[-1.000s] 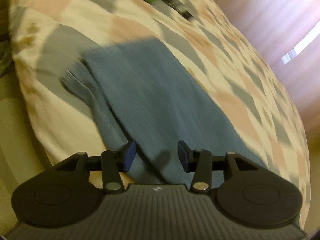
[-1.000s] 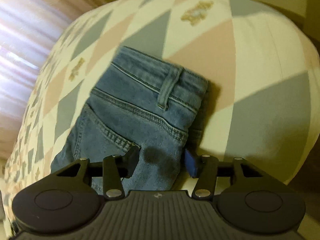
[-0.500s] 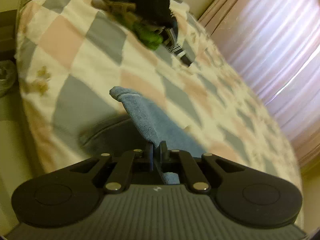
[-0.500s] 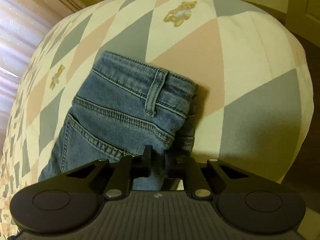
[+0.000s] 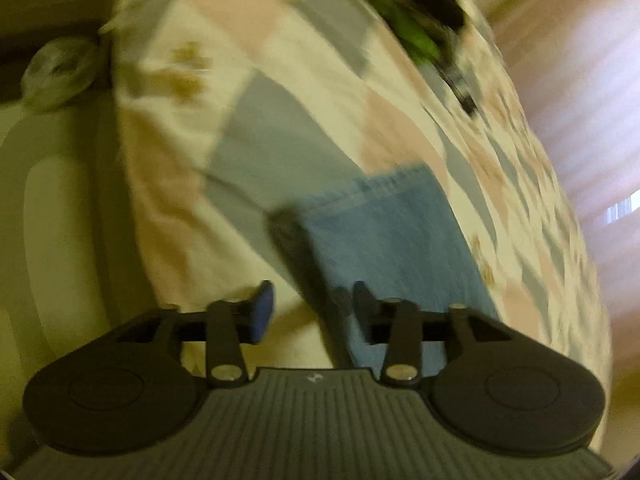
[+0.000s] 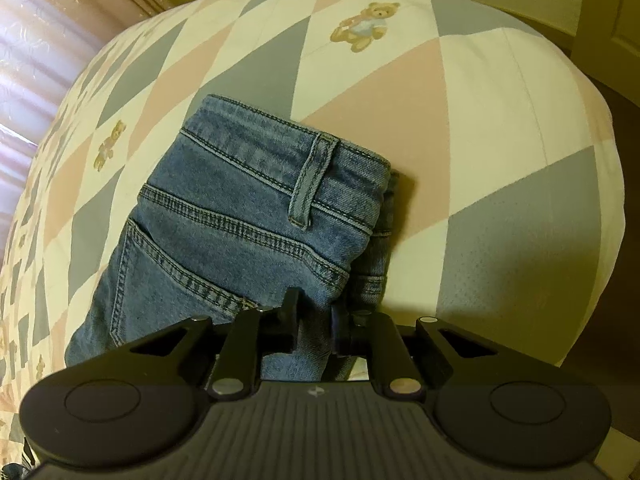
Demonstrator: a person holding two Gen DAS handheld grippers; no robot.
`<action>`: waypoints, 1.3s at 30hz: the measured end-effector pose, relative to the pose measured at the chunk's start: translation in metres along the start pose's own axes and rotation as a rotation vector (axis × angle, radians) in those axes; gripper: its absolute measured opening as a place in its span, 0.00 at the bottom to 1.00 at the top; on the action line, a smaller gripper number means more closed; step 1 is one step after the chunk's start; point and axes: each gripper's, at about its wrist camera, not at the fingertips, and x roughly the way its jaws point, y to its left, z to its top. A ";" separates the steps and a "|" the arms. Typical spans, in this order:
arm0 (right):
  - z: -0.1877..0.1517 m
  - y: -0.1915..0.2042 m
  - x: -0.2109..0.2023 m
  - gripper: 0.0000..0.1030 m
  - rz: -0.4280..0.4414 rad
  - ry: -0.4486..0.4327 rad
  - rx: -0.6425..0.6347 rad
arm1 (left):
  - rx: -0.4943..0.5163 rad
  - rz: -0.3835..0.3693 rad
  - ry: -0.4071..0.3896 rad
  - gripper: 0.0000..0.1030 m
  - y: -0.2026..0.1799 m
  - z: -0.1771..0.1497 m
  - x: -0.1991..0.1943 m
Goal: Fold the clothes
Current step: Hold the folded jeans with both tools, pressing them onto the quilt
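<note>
Blue jeans lie on a quilted bed. In the right wrist view their waistband end [image 6: 256,208] shows a belt loop and a back pocket, and my right gripper [image 6: 314,316] is shut on the near edge of the denim by the waist. In the blurred left wrist view the hem end of the jeans leg [image 5: 384,236] lies flat on the quilt. My left gripper [image 5: 310,310] stands open over the leg's left edge, nothing between its fingers.
The bed quilt [image 6: 480,128] has pink, grey and cream diamonds with teddy bears. A pile of dark and green clothes [image 5: 416,8] sits at the far end. Pink curtains [image 5: 580,80] hang beyond the bed. The bed's edge drops off to the left [image 5: 72,208].
My left gripper was shut on the lifted leg half a second ago; now it is open and the leg lies flat. My right gripper closed on the waist edge and stays shut.
</note>
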 end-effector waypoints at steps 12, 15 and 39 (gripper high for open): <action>-0.002 0.000 0.004 0.15 0.001 -0.004 -0.010 | -0.093 -0.070 -0.006 0.24 0.002 0.027 0.028; -0.001 -0.002 0.003 0.14 0.011 0.000 -0.012 | -0.046 -0.094 0.004 0.24 0.005 0.031 0.009; -0.009 -0.002 0.004 0.20 0.006 -0.021 -0.022 | -0.006 -0.054 0.085 0.38 0.007 0.027 0.042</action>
